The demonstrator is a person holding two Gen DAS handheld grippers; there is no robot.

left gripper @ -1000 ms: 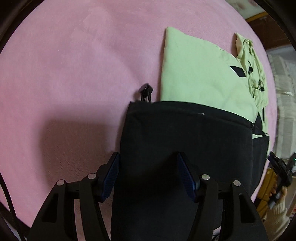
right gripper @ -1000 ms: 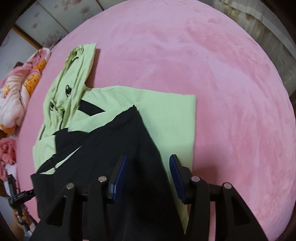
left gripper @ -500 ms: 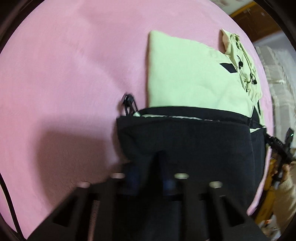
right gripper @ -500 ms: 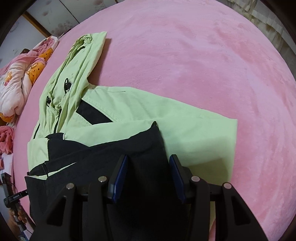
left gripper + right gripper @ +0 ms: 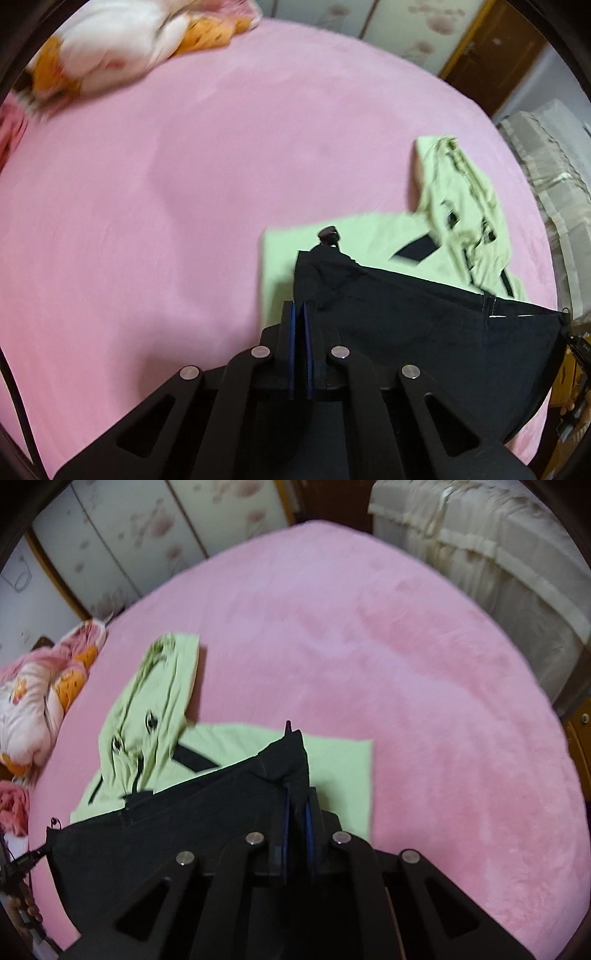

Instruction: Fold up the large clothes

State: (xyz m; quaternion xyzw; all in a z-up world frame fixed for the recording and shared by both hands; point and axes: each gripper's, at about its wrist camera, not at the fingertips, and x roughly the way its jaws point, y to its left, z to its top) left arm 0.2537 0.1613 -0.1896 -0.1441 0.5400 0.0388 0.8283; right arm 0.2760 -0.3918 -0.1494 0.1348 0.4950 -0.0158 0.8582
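Note:
A large jacket lies on a pink bed, light green on top with a hood [image 5: 461, 206] and black in its lower part [image 5: 424, 325]. My left gripper [image 5: 300, 314] is shut on the left corner of the black hem and holds it raised over the green part. My right gripper [image 5: 297, 797] is shut on the right corner of the black hem [image 5: 288, 760]. The black part [image 5: 177, 834] hangs stretched between the two grippers. The green body [image 5: 340, 764] and the hood [image 5: 155, 701] lie flat beyond it.
The pink blanket [image 5: 147, 206] covers the bed [image 5: 424, 686]. A floral quilt [image 5: 110, 55] is bunched at the bed's far corner and shows in the right wrist view [image 5: 40, 701]. A beige covered piece of furniture [image 5: 498, 561] and wardrobe doors [image 5: 129, 535] stand beyond the bed.
Both grippers closed on the corners of the black hem and lifted it up and forward over the green part. Both views now tilt up to show the room.

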